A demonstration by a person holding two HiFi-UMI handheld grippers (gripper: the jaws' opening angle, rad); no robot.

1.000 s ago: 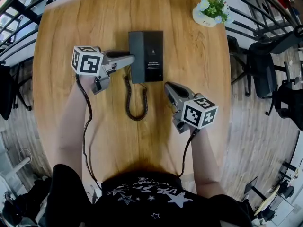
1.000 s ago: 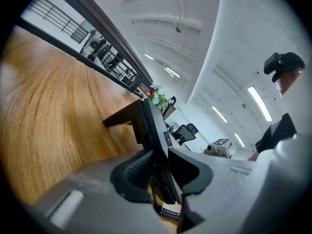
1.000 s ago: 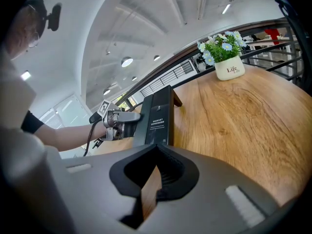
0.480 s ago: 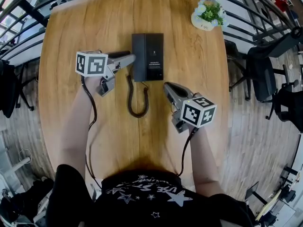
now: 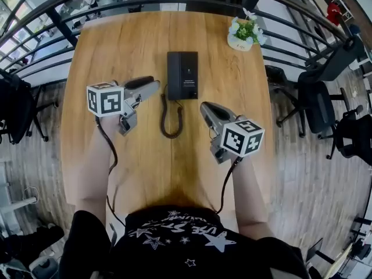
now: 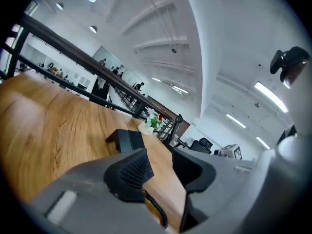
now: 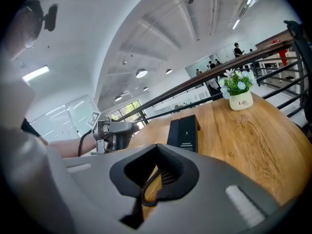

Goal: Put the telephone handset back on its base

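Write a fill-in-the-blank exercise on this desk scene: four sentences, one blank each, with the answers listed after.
1. The telephone handset rests on its ____.
2. The left gripper has its jaws ____, with nothing between them.
3. The coiled cord lies on the wooden ____.
4. The potted plant stands near the far ____ corner.
Missing words: base; open; table; right.

Black handset [image 5: 174, 74] flat on its base [image 5: 189, 77], coiled cord [image 5: 170, 118] loose
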